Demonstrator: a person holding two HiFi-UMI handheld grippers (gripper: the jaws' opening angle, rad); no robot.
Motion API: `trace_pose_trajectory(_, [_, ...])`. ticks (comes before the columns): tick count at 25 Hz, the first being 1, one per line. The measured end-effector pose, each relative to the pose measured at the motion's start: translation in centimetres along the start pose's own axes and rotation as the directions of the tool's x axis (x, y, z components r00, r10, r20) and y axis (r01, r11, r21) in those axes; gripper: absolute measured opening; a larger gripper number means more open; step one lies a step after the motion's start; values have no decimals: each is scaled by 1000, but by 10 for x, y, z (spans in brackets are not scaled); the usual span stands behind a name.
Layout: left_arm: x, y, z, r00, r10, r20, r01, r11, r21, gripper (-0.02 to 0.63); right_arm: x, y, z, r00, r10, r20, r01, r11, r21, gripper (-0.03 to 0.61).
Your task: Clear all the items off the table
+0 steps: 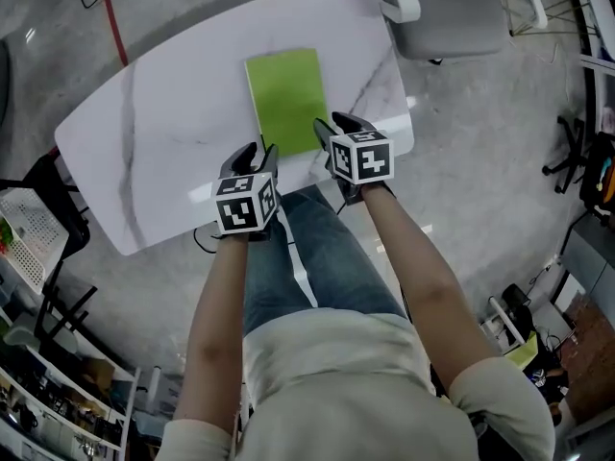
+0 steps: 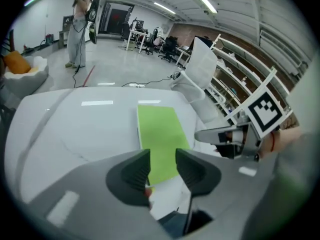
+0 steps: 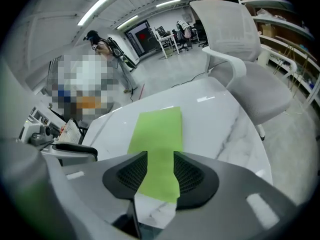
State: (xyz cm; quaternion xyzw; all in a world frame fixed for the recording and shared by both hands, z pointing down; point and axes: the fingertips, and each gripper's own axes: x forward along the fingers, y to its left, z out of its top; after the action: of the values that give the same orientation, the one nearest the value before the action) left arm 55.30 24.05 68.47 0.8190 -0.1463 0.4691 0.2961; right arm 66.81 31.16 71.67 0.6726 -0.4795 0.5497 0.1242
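Observation:
A flat green book lies on the white marble table, towards its near edge. My left gripper hovers at the table's near edge, just left of the book's near corner; its jaws stand apart with nothing between them. In the left gripper view the book shows through the gap of that gripper. My right gripper is over the book's near right corner, also open and empty. Through the gap of the right gripper the book runs away from me.
A grey office chair stands at the table's far right corner. A black stand and wire shelf are left of the table. A person stands far off across the room. My legs are under the near table edge.

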Motion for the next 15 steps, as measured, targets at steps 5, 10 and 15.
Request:
trace_pose_trajectory(5, [29,6,-7,999,-16,-50,17,1000,3,241,24,-7,8,999,16,-28,-16,1000,-5,200])
trace_pose_trajectory(10, [54,6,-22,990,-85,-109,86,996,1,320,47,-13,17,999,44,-29,-44,999,4,272])
trace_pose_trajectory(15, [70,8,-29,983,-120,-138,123,992,17,383,66,-12,22,997,67,-45,-67,998,-4,299])
